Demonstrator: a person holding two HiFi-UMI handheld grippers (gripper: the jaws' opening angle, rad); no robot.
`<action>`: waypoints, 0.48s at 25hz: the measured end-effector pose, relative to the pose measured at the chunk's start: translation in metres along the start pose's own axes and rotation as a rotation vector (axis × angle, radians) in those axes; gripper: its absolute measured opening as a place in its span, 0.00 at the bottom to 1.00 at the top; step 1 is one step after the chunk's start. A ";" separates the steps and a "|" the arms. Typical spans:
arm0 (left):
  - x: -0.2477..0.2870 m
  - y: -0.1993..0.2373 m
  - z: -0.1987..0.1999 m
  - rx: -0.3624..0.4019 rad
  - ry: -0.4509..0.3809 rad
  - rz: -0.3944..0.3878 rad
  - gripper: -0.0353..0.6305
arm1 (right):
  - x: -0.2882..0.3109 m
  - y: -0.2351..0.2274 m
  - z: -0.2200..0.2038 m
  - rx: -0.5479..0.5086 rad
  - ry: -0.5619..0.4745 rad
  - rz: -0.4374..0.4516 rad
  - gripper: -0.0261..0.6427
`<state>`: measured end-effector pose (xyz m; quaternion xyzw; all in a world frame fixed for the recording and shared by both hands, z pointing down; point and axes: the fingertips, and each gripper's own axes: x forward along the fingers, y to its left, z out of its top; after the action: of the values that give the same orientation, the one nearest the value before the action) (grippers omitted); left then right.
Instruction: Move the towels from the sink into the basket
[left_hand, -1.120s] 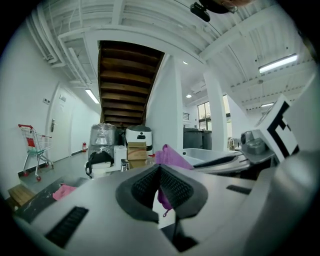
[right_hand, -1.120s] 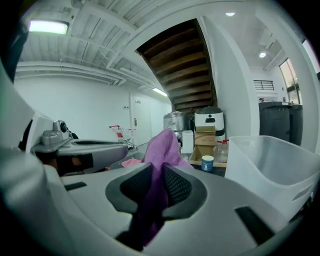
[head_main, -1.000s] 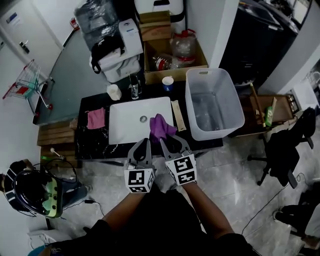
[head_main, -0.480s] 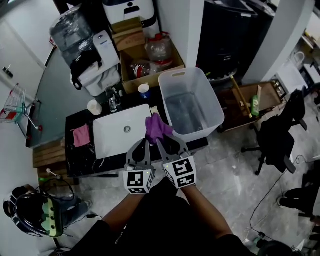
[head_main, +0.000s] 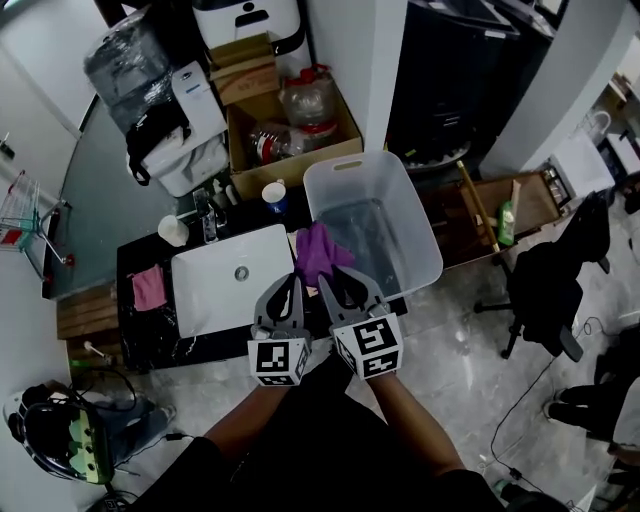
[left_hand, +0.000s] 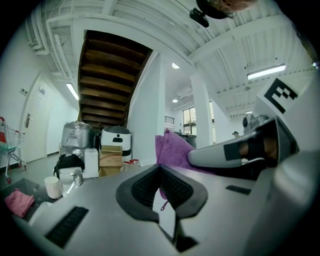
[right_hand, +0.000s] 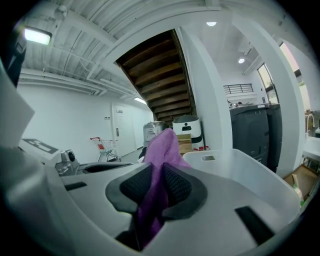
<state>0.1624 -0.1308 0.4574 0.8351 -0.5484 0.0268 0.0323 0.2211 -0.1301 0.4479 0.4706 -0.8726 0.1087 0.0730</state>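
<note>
Currently the right gripper (right_hand: 156, 170) is closed most of the way, its pads clamped on the purple towel (head_main: 320, 250). The cloth stands up out of the jaws and hangs through below them. The left gripper (left_hand: 160, 168) is drawn together at the tips, with nothing seen pressed between its pads.

In the head view the towel is held at 12 o'clock of the grippers, over the desk edge and against the left wall of the basket (head_main: 345, 166). The sink (head_main: 215, 300) lies at 9 o'clock of the towel. A pink towel (head_main: 148, 287) rests on the desk (head_main: 140, 325) at 9 o'clock of the sink, and a paper cup (head_main: 172, 231) stands at its 11 o'clock. A cardboard box (head_main: 290, 162) sits at 11 o'clock of the basket; its label is too small to read.
</note>
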 end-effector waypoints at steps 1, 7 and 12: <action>0.008 0.003 -0.002 -0.006 0.004 0.002 0.07 | 0.005 -0.006 0.000 0.005 0.007 0.000 0.17; 0.059 0.013 -0.003 -0.030 -0.002 0.008 0.07 | 0.038 -0.047 0.007 -0.016 0.044 -0.013 0.17; 0.089 0.022 0.005 -0.032 -0.044 0.019 0.07 | 0.065 -0.081 0.010 -0.017 0.084 -0.028 0.17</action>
<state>0.1778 -0.2210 0.4601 0.8298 -0.5571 0.0000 0.0330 0.2535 -0.2280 0.4628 0.4772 -0.8629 0.1200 0.1150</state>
